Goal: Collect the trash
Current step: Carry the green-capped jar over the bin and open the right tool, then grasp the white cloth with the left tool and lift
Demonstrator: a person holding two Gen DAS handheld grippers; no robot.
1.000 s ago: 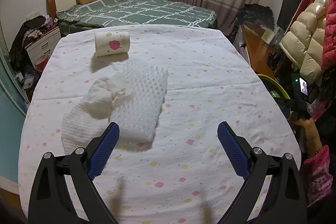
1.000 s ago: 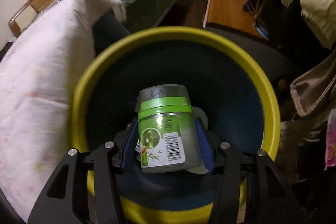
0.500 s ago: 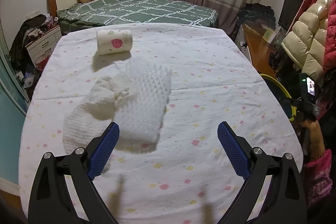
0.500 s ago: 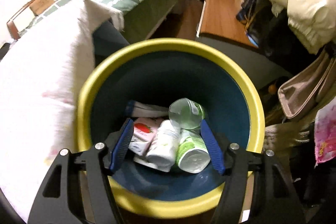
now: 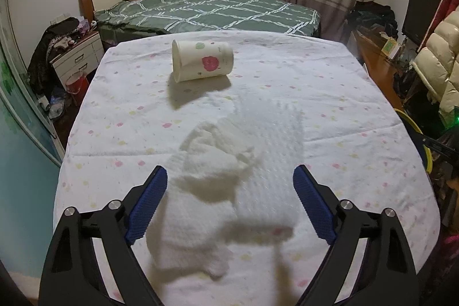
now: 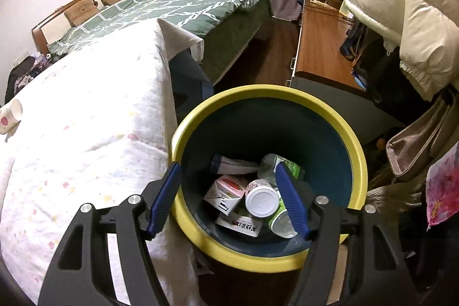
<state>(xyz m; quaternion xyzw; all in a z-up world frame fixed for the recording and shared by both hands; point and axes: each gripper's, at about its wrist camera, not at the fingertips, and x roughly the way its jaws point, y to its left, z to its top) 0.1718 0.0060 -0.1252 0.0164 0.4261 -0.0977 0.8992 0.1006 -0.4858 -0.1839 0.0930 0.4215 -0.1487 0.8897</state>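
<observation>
On the white spotted table cloth lie a crumpled white tissue, a sheet of bubble wrap beside it, and a paper cup on its side further back. My left gripper is open and empty, just above the tissue. My right gripper is open and empty above the yellow-rimmed bin beside the table. In the bin lie the green bottle, a white-capped bottle and cartons. The cup also shows in the right wrist view.
A green bed stands behind the table, a nightstand at the left. A wooden desk and hanging puffy coats are at the right, close to the bin. The table edge touches the bin side.
My right gripper opened and let the green bottle drop into the bin, then rose and drew back. My left gripper moved forward over the tissue and bubble wrap.
</observation>
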